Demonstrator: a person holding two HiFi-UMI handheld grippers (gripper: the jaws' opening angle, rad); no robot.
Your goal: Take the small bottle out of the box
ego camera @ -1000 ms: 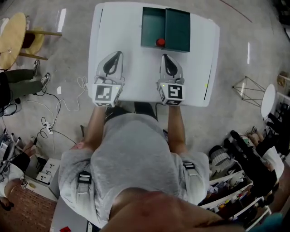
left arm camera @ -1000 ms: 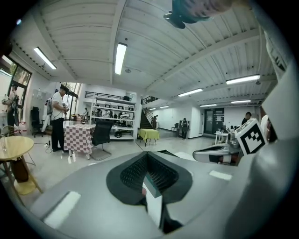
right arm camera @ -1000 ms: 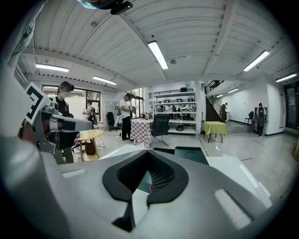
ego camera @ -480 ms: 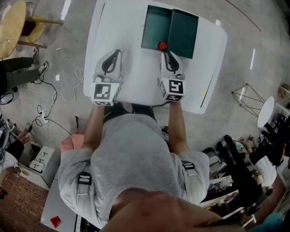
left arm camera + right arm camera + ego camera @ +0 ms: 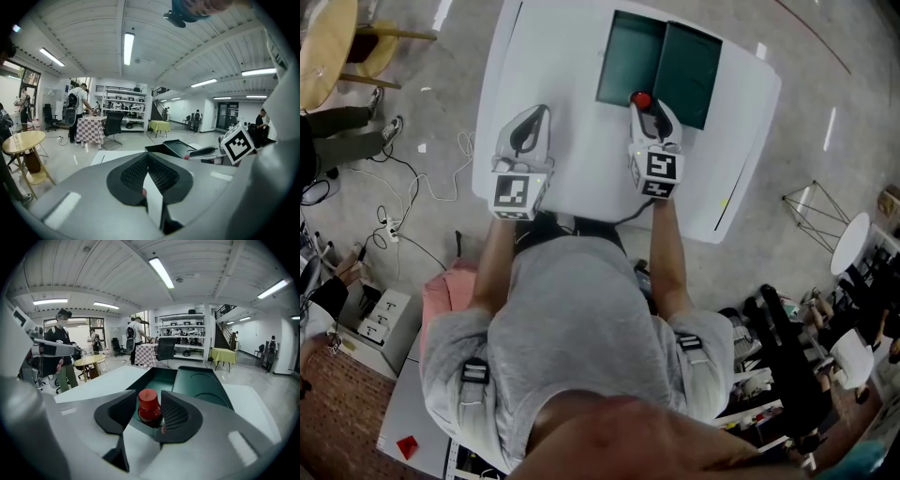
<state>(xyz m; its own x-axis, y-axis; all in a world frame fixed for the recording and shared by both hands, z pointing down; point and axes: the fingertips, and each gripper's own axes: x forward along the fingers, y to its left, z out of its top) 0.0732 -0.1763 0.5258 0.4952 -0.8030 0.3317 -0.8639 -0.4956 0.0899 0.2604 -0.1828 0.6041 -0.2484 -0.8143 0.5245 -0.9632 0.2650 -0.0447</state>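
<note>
A small red bottle (image 5: 640, 98) with a red cap stands inside the dark green box (image 5: 628, 61), close to its near wall. The box's lid (image 5: 689, 75) lies open to the right. My right gripper (image 5: 650, 109) reaches over that near wall. In the right gripper view the bottle (image 5: 148, 405) sits between the jaws of the right gripper (image 5: 149, 409). They have just been opening and stand apart from it on both sides. My left gripper (image 5: 532, 127) rests over the white table (image 5: 562, 56), left of the box, its jaws shut and empty (image 5: 146, 169).
The table's near edge runs just behind both grippers. A round wooden table (image 5: 323, 56) and a person's legs (image 5: 347, 150) are at the left. Cables (image 5: 412, 216) lie on the floor. A white stool (image 5: 853, 230) and cluttered shelves (image 5: 806, 375) stand at the right.
My right gripper moved forward to the box's near wall and its jaws opened around the red bottle. The left gripper has scarcely shifted.
</note>
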